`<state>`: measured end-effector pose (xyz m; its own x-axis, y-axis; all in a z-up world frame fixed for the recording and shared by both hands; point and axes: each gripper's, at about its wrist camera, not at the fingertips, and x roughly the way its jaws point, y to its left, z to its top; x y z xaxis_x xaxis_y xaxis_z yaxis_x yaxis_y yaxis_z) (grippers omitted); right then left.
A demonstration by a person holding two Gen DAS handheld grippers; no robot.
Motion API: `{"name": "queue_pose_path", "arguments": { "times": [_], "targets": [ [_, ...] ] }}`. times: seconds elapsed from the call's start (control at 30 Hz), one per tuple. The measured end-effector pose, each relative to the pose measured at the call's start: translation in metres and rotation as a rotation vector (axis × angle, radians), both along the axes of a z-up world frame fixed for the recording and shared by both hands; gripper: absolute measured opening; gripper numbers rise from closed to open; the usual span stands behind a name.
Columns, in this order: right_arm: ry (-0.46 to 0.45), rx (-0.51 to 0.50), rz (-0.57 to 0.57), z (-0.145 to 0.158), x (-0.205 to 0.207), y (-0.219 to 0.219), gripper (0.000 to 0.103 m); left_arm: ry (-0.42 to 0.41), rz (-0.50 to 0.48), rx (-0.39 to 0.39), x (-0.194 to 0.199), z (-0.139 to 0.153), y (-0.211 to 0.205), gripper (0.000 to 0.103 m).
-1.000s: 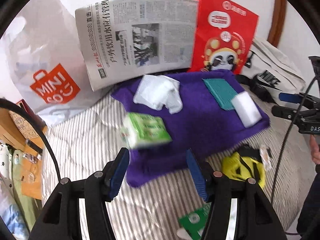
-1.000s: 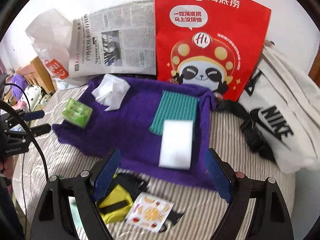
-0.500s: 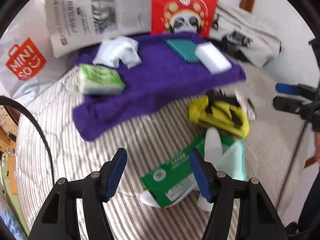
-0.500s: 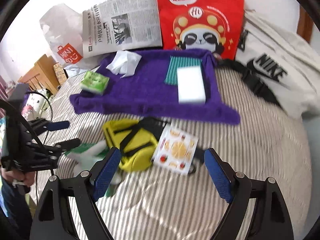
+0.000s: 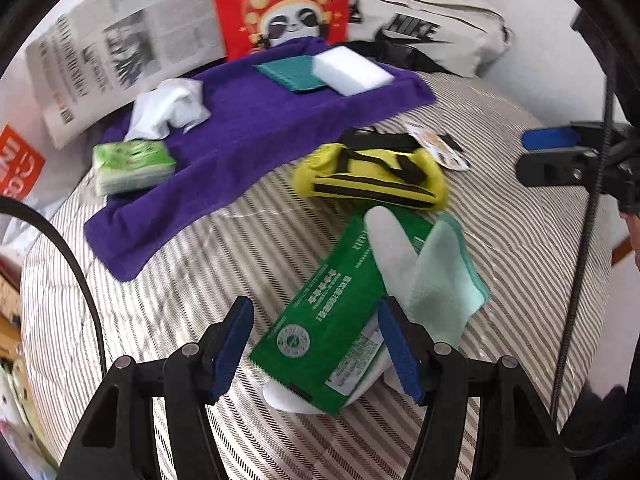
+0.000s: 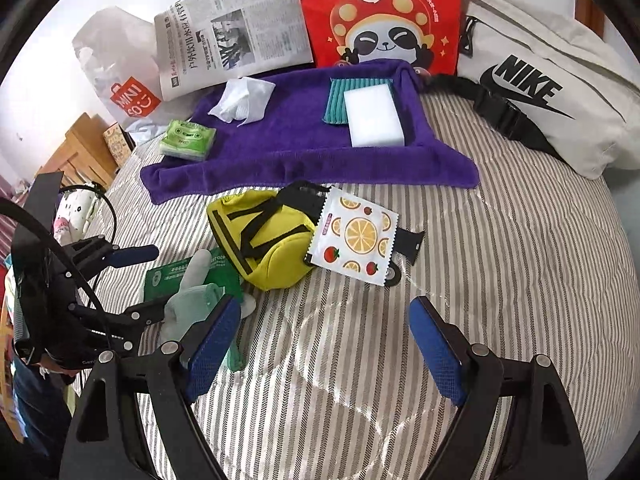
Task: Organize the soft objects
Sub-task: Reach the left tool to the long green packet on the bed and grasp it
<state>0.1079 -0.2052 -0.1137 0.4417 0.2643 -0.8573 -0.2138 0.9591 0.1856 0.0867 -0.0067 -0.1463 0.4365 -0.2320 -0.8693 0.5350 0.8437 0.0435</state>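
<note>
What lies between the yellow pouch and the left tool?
In the left wrist view, a green packet with a pale glove across it lies between the yellow pouch and the open left tool.

Counted: one purple towel [image 6: 304, 148], one white sponge [image 6: 374, 116], one teal cloth [image 6: 334, 100], two green packets [image 6: 188, 140] [image 5: 332, 328], one yellow pouch [image 6: 264, 240], one fruit-print sachet [image 6: 354, 240].

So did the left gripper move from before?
Yes. The left gripper pulled back from the purple towel and now sits open around the green packet on the striped bed.
</note>
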Motion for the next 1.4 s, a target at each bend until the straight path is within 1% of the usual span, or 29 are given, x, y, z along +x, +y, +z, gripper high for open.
{"name": "queue_pose_path", "arguments": {
  "times": [0.07, 0.1, 0.13, 0.23, 0.33, 0.37, 0.4, 0.43, 0.5, 0.57, 0.63, 0.7, 0.77, 0.93, 1.0, 1.07, 1.17, 1.23, 1.27, 1.3, 1.4],
  "targets": [
    [0.005, 0.009, 0.000, -0.002, 0.000, -0.001, 0.085, -0.006, -0.030, 0.009, 0.001, -0.001, -0.005, 0.067],
    [0.009, 0.012, -0.003, -0.004, 0.000, -0.001, 0.085, -0.004, -0.040, 0.008, 0.002, -0.002, -0.007, 0.070],
    [0.015, 0.014, -0.005, -0.006, 0.001, -0.001, 0.085, 0.008, -0.058, -0.003, 0.004, -0.003, -0.009, 0.070],
    [0.029, 0.018, -0.005, -0.010, 0.001, -0.002, 0.085, 0.047, -0.095, -0.046, 0.009, -0.006, -0.013, 0.070],
    [0.031, 0.025, -0.011, -0.013, 0.001, -0.004, 0.085, 0.060, -0.103, -0.076, 0.010, -0.008, -0.015, 0.069],
    [0.033, 0.026, -0.014, -0.013, 0.001, -0.005, 0.085, 0.064, -0.112, -0.092, 0.009, -0.008, -0.016, 0.057],
    [0.036, 0.025, -0.018, -0.014, 0.002, -0.007, 0.085, 0.076, -0.114, -0.114, 0.008, -0.008, -0.015, 0.041],
    [0.038, 0.024, -0.023, -0.015, 0.002, -0.008, 0.085, 0.079, -0.104, -0.126, 0.008, -0.008, -0.015, 0.041],
    [0.041, 0.029, -0.034, -0.016, 0.003, -0.011, 0.085, 0.055, -0.101, -0.119, 0.004, -0.008, -0.013, 0.039],
    [0.045, 0.037, -0.040, -0.017, 0.005, -0.013, 0.085, 0.040, -0.067, -0.113, 0.001, -0.005, -0.006, 0.038],
    [0.047, 0.037, -0.043, -0.017, 0.005, -0.014, 0.085, 0.037, -0.038, -0.130, 0.000, -0.002, 0.004, 0.037],
    [0.048, 0.037, -0.044, -0.018, 0.006, -0.015, 0.085, 0.036, 0.008, -0.137, 0.001, -0.001, 0.018, 0.037],
    [0.052, 0.039, -0.044, -0.018, 0.006, -0.015, 0.085, 0.037, 0.079, -0.144, 0.006, 0.000, 0.038, 0.037],
    [0.058, 0.040, -0.030, -0.021, 0.007, -0.009, 0.085, 0.050, 0.247, -0.155, 0.023, -0.002, 0.082, 0.038],
    [0.062, 0.041, -0.024, -0.022, 0.008, -0.006, 0.085, 0.059, 0.277, -0.149, 0.027, -0.007, 0.091, 0.038],
    [0.067, 0.040, -0.015, -0.024, 0.008, -0.003, 0.085, 0.063, 0.277, -0.126, 0.028, -0.012, 0.092, 0.039],
    [0.068, 0.031, -0.004, -0.025, 0.008, 0.000, 0.085, 0.039, 0.246, -0.077, 0.024, -0.014, 0.084, 0.041],
    [0.067, 0.031, -0.005, -0.025, 0.009, 0.000, 0.085, 0.031, 0.219, -0.054, 0.024, -0.015, 0.076, 0.051],
    [0.069, 0.033, -0.010, -0.025, 0.009, -0.001, 0.085, 0.029, 0.212, -0.046, 0.022, -0.015, 0.075, 0.059],
    [0.071, 0.034, -0.014, -0.026, 0.010, -0.002, 0.085, 0.024, 0.198, -0.032, 0.022, -0.016, 0.071, 0.063],
    [0.080, 0.034, -0.025, -0.029, 0.011, -0.004, 0.085, 0.019, 0.186, -0.017, 0.022, -0.015, 0.065, 0.064]
  ]
}}
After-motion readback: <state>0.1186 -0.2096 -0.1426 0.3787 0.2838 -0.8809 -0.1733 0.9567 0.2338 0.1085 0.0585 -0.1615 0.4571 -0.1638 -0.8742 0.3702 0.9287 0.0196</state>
